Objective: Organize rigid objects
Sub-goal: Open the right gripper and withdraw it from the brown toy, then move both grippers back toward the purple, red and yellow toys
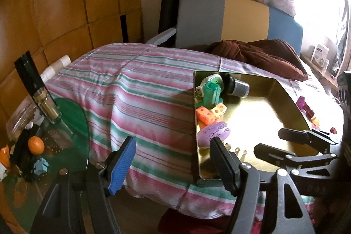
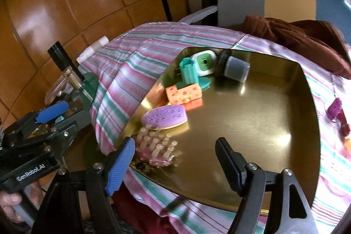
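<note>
Translucent pink plastic, the pegged piece [image 2: 156, 149] lies in the gold tray's [image 2: 252, 113] near left corner, just ahead of the right tool [image 2: 174, 165], whose jaws stand apart with nothing between them. It looks light and stiff, though the thin pegs could snap; I would pinch it across the base. The tray's polished floor is probably slippery. Beyond sit a purple oval [image 2: 164, 117], orange cubes [image 2: 183, 93] and a teal part [image 2: 190, 74]. The tray rests on a striped bedspread [image 1: 142, 91]. The left tool [image 1: 173, 165] hangs parted over the bed, empty.
</note>
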The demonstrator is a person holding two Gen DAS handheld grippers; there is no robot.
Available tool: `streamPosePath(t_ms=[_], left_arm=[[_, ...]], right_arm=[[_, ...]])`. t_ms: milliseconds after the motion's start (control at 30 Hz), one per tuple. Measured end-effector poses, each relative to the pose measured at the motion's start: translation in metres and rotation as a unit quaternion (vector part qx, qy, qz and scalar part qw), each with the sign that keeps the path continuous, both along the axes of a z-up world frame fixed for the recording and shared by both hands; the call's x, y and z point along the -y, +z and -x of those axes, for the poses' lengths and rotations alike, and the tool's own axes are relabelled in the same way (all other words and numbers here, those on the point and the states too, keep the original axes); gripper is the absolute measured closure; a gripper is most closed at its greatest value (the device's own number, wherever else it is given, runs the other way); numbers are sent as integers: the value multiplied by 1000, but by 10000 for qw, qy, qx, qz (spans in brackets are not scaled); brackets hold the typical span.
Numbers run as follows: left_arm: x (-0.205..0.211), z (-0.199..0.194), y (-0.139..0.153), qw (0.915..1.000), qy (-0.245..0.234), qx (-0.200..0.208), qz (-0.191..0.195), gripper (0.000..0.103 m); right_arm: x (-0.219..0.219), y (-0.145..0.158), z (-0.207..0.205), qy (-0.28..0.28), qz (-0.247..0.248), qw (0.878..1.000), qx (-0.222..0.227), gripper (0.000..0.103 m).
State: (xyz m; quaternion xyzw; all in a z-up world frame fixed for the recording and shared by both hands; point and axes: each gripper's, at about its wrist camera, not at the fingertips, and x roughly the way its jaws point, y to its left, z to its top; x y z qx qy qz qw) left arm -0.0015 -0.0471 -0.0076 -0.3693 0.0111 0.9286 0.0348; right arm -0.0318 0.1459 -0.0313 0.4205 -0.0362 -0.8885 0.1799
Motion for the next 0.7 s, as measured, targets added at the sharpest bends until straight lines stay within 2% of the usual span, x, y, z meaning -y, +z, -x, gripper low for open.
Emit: streamPosePath(t_ms=[400,700], left_arm=[[-33,2,9,9990,-427,-72,110,32],[-63,7,14,9968,-796,-43,41,32]], right_arm=[[-50,16,-6,-531,-263,9979,-247,20],[-111,26,-4,-1149,-466,9917,-332,18]])
